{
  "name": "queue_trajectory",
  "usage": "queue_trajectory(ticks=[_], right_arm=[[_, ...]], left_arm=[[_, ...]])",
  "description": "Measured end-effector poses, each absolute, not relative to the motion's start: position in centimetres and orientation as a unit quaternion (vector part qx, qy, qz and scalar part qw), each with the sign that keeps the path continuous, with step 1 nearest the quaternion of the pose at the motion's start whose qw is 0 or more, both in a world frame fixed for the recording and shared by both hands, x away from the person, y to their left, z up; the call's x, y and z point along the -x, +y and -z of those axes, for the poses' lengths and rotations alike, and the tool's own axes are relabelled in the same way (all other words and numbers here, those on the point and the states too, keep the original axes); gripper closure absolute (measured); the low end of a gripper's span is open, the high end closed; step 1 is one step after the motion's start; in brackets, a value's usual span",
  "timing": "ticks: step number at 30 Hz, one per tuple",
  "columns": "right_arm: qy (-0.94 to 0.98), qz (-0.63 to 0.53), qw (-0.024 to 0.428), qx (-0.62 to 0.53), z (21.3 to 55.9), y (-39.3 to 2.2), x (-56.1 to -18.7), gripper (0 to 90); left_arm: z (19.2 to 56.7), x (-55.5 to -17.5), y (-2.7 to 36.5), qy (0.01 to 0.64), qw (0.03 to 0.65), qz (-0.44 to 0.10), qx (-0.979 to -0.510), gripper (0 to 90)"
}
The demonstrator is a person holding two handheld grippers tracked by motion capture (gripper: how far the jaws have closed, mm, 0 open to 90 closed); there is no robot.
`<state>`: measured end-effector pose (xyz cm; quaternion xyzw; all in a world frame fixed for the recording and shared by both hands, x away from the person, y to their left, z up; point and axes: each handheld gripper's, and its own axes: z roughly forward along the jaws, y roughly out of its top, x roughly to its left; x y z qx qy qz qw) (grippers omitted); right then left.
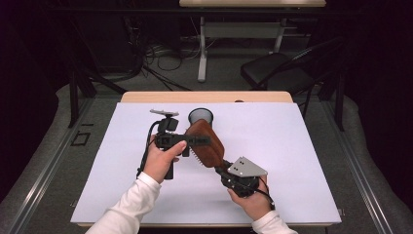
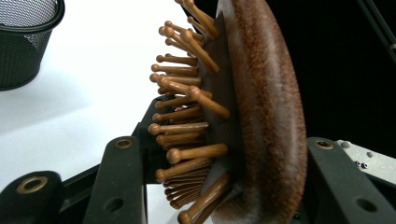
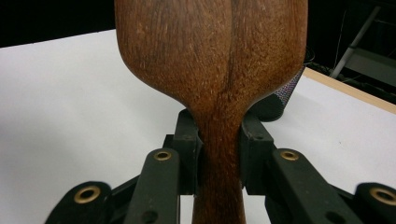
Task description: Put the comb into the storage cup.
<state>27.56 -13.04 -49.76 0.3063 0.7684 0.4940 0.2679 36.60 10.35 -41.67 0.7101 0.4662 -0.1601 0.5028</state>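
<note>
High view: wooden paddle hairbrush held up over the white table sheet, roughly mid-table, between both grippers. Left gripper comes in level from the left and crosses the brush head. Right gripper comes up from lower right and has the handle end. Brush tilts, head toward the far side, bristles facing down-left. Black mesh pen cup stands upright just behind the brush head; can't tell whether they touch.

Left gripper view: brush head sits edge-on between the two black jaws. Wooden back against the right-hand jaw, round-tipped wooden pins pointing at the left-hand jaw. Jaws pulled in on the head, clamped across back and pins; exact pad contact on the pin side is hidden behind the pins. Mesh cup top left, on the sheet, well apart from the jaws.

Right gripper view: smooth back of the brush faces the camera, head up, neck running straight down between the jaws. Both pads press the narrow neck from either side: firm clamp on the handle. Mesh cup peeks out behind the head's right edge.
</note>
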Motion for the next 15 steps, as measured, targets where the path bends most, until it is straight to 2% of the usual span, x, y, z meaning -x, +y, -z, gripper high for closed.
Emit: queue_trajectory(ticks=[15], right_arm=[[0.765,-0.499,0.258,-0.316,49.66,-13.07,-27.72,70.3]], left_arm=[[41.85,-36.99,10.47,0.475,0.502,0.172,-0.702,53.3]])
